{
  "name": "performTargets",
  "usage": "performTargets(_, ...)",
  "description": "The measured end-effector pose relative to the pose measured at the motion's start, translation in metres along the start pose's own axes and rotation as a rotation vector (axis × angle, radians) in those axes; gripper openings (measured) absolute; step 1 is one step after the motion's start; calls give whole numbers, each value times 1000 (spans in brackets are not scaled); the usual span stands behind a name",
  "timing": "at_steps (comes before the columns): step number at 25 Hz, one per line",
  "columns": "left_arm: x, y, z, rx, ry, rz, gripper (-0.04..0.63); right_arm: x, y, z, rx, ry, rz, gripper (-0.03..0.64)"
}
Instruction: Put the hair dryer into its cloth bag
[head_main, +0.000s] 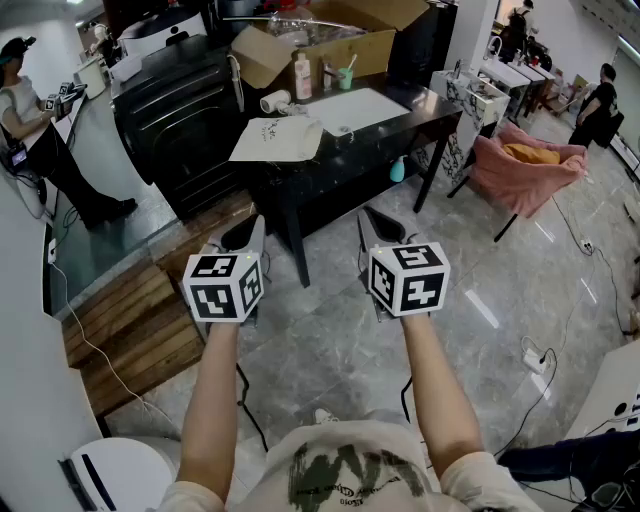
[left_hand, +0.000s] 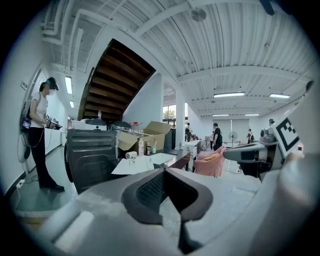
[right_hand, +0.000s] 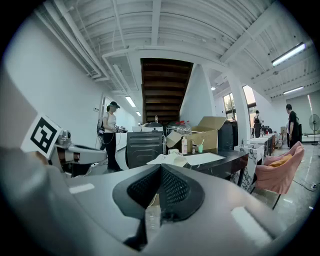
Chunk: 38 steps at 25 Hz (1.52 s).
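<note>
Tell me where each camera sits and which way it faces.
Head view: on the person's head, looking steeply down at the floor and black table; both forearms, left gripper and right gripper show.
Left gripper view: on the left gripper, looking along its shut jaws toward the table; right gripper shows at right.
Right gripper view: on the right gripper, looking along its shut jaws toward the table; left gripper shows at left.
Shared: all three show the cardboard box and white cloth bag.

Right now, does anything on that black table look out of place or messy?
Nothing looks spilled or broken. The cloth bag lies at the table's left corner and seems to overhang its edge; the cardboard box behind has flaps splayed open.
</note>
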<state>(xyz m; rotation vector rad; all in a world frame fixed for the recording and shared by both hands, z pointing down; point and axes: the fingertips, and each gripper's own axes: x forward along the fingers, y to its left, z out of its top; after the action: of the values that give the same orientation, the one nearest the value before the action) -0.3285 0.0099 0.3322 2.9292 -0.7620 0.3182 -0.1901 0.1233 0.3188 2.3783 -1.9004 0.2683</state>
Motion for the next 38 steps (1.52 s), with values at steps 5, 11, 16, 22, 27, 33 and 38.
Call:
performTargets(5,3,-2,5,6,-19,6,5,-2,-7,-3,5,-1,-5,0)
performTargets(11,13,2,8,10,-24,14,5,3,-23,-2,18,-6,-21,21)
performTargets(16,30,1,9,13,-18,21,35,13,-42,-3,20,-8,-14,39)
performTargets(22,65,-2,12,-19,-17,41,91,40,-72,2,15,-9,30,72)
performTargets(27,105,-7,21,-46,-14,78,114,70,-109,10,14,0,77,103)
performTargets(33,159,-12,32,-72,-1,128,183,112,-154,16,22,28,165,165)
performTargets(38,191,-14,38,-111,-1,175,199,141,-178,22,9,48,238,207)
